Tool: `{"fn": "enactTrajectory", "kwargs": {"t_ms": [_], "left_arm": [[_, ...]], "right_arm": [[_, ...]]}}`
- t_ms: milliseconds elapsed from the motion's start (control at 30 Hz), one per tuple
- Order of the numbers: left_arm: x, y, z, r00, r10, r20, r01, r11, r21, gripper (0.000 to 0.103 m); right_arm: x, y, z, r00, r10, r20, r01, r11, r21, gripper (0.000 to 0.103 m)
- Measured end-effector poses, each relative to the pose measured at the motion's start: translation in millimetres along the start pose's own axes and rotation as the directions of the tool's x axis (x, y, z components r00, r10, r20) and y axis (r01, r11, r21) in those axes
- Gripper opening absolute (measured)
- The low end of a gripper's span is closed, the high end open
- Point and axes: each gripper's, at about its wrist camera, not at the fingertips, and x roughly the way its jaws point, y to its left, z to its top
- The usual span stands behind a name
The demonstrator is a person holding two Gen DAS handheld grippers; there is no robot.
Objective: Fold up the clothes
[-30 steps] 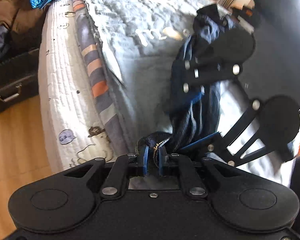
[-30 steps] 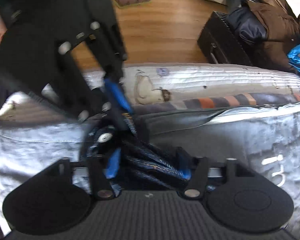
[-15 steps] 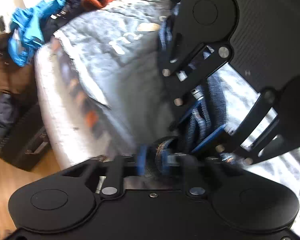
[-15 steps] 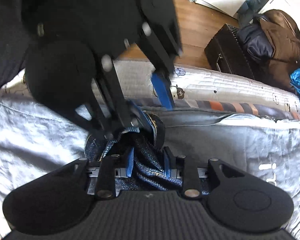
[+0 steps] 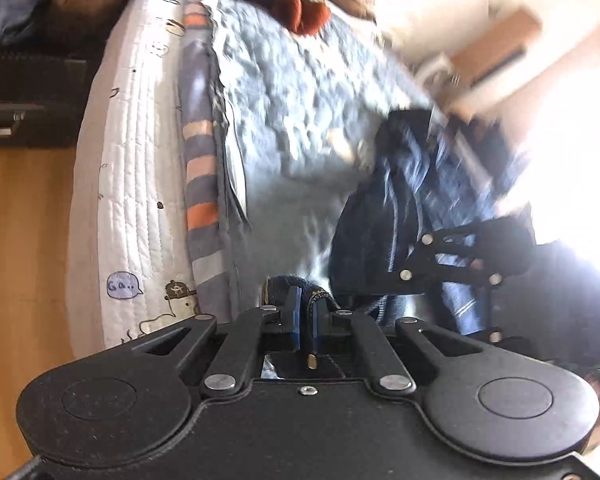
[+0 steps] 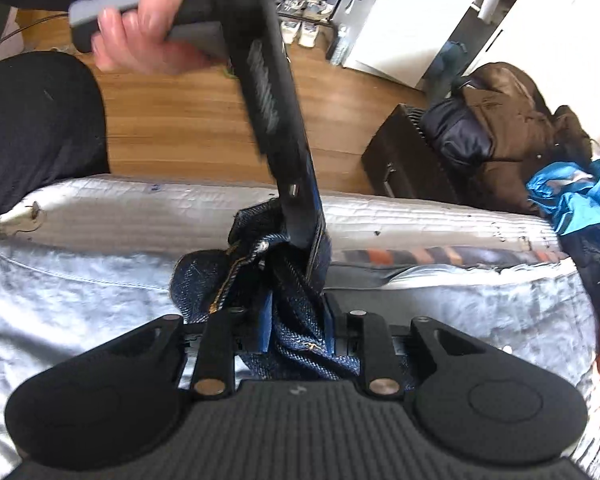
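Dark blue jeans (image 6: 204, 280) lie bunched on the bed, near its edge. My right gripper (image 6: 296, 320) has a thick fold of the denim between its blue pads, and its jaws are closing on it. My left gripper (image 5: 305, 306) is shut on a thin edge of the jeans by the waistband. In the right wrist view a hand (image 6: 140, 32) holds the left gripper (image 6: 306, 240) tilted downward into the same bunch. The rest of the jeans (image 5: 380, 208) trails away to the right, blurred, in the left wrist view.
A grey-blue blanket (image 5: 292, 92) covers the bed above a striped sheet (image 5: 200, 184) and a white quilted mattress (image 5: 128, 184). On the wooden floor (image 6: 188, 120) stands a black case (image 6: 404, 160) with jackets on it. A bright blue garment (image 6: 576, 196) lies at the bed's end.
The right gripper's pads have drawn in from a wide gap onto the denim. The left gripper has rolled and pulled away from close above the right one, still gripping the jeans edge.
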Motion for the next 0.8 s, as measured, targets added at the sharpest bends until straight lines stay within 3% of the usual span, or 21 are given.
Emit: {"fn": "enactTrajectory", "kwargs": {"t_ms": [67, 133, 167, 267, 300, 367, 400, 533, 633, 700, 800], "left_arm": [[3.4, 6.5, -4.3, 1.000, -0.001, 0.005, 0.002, 1.000, -0.029, 0.004], [19.9, -8.3, -10.8, 0.995, 0.080, -0.061, -0.076, 0.995, 0.065, 0.004], [26.9, -20.2, -14.4, 0.986, 0.146, -0.082, -0.133, 0.980, 0.150, 0.005], [44.3, -48.3, -17.1, 0.942, 0.318, -0.103, -0.275, 0.913, 0.303, 0.013], [49.1, -55.8, -17.5, 0.924, 0.369, -0.102, -0.316, 0.885, 0.341, 0.022], [57.4, -63.1, -19.2, 0.896, 0.431, -0.106, -0.364, 0.851, 0.379, 0.025], [59.7, -61.4, -18.7, 0.891, 0.439, -0.115, -0.372, 0.852, 0.370, 0.025], [64.3, -48.3, -15.6, 0.890, 0.430, -0.150, -0.376, 0.880, 0.290, 0.025], [66.2, -44.0, -14.4, 0.899, 0.412, -0.150, -0.366, 0.893, 0.261, 0.023], [65.3, -44.0, -16.5, 0.905, 0.404, -0.132, -0.364, 0.897, 0.251, 0.022], [59.3, -48.2, -21.6, 0.913, 0.399, -0.088, -0.366, 0.894, 0.259, 0.020]], "right_arm": [[0.5, -5.2, -1.1, 1.000, -0.008, 0.027, 0.007, 0.999, 0.047, 0.024], [5.5, -5.5, -2.1, 1.000, 0.010, 0.017, -0.011, 0.998, 0.068, 0.024], [11.8, -0.2, -3.7, 1.000, 0.014, -0.010, -0.014, 0.999, 0.046, 0.024], [26.1, 13.9, -7.1, 0.998, 0.006, -0.068, -0.006, 1.000, -0.007, 0.025], [28.2, 17.5, -7.4, 0.997, -0.008, -0.075, 0.007, 1.000, -0.019, 0.026], [31.5, 19.1, -6.0, 0.995, -0.010, -0.097, 0.008, 1.000, -0.026, 0.027], [32.7, 17.6, -4.5, 0.994, -0.001, -0.112, -0.002, 1.000, -0.024, 0.027], [42.5, 8.2, 1.4, 0.984, 0.036, -0.177, -0.041, 0.999, -0.024, 0.033], [52.7, 1.5, 3.7, 0.975, 0.025, -0.221, -0.031, 0.999, -0.025, 0.056], [58.6, -5.1, 3.2, 0.970, 0.005, -0.245, -0.003, 1.000, 0.008, 0.082], [64.0, -15.9, 0.7, 0.966, 0.022, -0.259, -0.005, 0.998, 0.063, 0.083]]}}
